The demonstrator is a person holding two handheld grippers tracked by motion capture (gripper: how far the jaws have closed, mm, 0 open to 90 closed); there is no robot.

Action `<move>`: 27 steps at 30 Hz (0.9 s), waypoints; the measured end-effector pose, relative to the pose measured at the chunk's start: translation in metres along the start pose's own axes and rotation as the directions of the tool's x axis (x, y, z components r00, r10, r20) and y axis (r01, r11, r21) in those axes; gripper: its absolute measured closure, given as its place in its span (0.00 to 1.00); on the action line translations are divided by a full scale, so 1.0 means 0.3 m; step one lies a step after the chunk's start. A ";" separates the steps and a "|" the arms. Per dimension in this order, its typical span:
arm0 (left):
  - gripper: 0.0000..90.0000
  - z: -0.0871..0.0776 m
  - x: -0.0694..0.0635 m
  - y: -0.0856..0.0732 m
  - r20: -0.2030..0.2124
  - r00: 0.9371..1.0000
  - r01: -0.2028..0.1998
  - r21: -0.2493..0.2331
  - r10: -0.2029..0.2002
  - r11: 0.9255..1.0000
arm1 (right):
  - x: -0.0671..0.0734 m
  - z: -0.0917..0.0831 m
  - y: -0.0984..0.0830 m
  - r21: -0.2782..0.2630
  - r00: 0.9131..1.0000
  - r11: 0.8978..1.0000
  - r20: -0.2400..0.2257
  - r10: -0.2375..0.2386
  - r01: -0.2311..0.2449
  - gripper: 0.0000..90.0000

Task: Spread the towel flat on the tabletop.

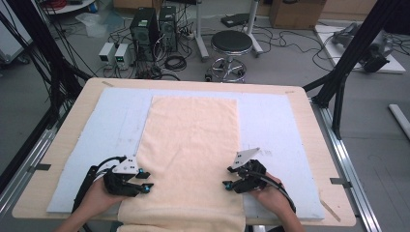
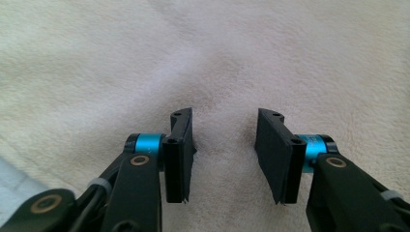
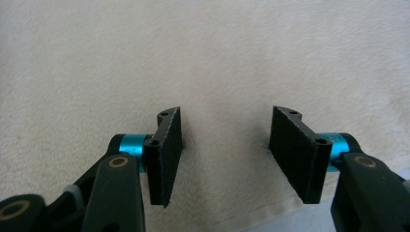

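Two grippers sit at the near end of a table (image 1: 309,145), one at each long edge of a peach towel (image 1: 191,145) that lies flat and lengthwise on a pale blue mat (image 1: 275,125), its near end hanging over the table's front edge. At the left, a hand (image 1: 96,195) holds the left gripper (image 1: 145,181) low at the towel's left edge, pointing inward across the cloth, with a black cable (image 1: 92,176) looping back from it. In the left gripper view the left gripper (image 2: 225,145) has its jaws standing apart just over the towel (image 2: 203,58), with nothing pinched between the pads; a corner of the mat (image 2: 12,179) shows at the lower left. In the middle, the towel's surface is smooth and bare. At the right, the other hand (image 1: 273,198) holds the right gripper (image 1: 229,176) at the towel's right edge, pointing inward toward the left one. In the right gripper view the right gripper (image 3: 225,150) is likewise released, its jaws spread wider over the towel (image 3: 203,53), whose hemmed edge runs along the bottom of that view, and no fold lies between them. No box, bowl or other container stands on the table. Beyond its far edge, on the floor, are two black computer towers (image 1: 154,26) and a round stool (image 1: 231,43).
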State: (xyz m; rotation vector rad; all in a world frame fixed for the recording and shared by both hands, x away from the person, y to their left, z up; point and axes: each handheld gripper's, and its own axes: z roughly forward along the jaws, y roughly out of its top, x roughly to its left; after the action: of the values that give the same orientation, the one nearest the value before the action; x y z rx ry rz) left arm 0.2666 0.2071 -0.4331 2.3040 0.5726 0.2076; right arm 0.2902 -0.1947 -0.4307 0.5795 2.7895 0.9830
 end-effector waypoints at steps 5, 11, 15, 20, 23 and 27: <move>0.66 0.013 0.021 0.007 -0.016 1.000 0.013 -0.015 -0.013 1.000 | -0.035 0.005 -0.001 -0.018 0.999 1.000 0.030 0.014 -0.014 0.49; 0.64 0.018 0.029 0.010 -0.019 0.999 0.029 -0.018 -0.029 0.999 | -0.056 0.002 -0.009 -0.026 0.998 0.998 0.028 0.049 -0.048 0.50; 0.61 0.004 0.007 -0.002 -0.011 1.000 0.010 -0.010 -0.010 1.000 | -0.030 -0.006 -0.011 -0.013 0.999 1.000 0.026 0.027 -0.027 0.50; 0.56 -0.028 -0.019 -0.019 0.016 1.000 0.001 -0.002 -0.001 1.000 | 0.000 -0.021 -0.021 0.004 1.000 1.000 0.028 -0.007 0.007 0.45; 0.55 -0.062 -0.036 -0.019 0.018 1.000 -0.006 -0.040 0.007 0.999 | 0.035 -0.058 -0.015 -0.061 0.999 0.998 0.033 -0.024 0.026 0.42; 0.57 -0.080 -0.076 -0.013 0.064 0.997 -0.030 -0.077 0.035 0.997 | 0.102 -0.088 -0.003 -0.148 0.994 0.986 -0.073 -0.084 0.072 0.49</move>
State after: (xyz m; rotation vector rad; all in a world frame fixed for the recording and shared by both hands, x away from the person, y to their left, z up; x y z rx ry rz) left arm 0.2375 0.2141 -0.4183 2.2395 0.4862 0.1666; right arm 0.2553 -0.1985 -0.4105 0.4173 2.7528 1.2043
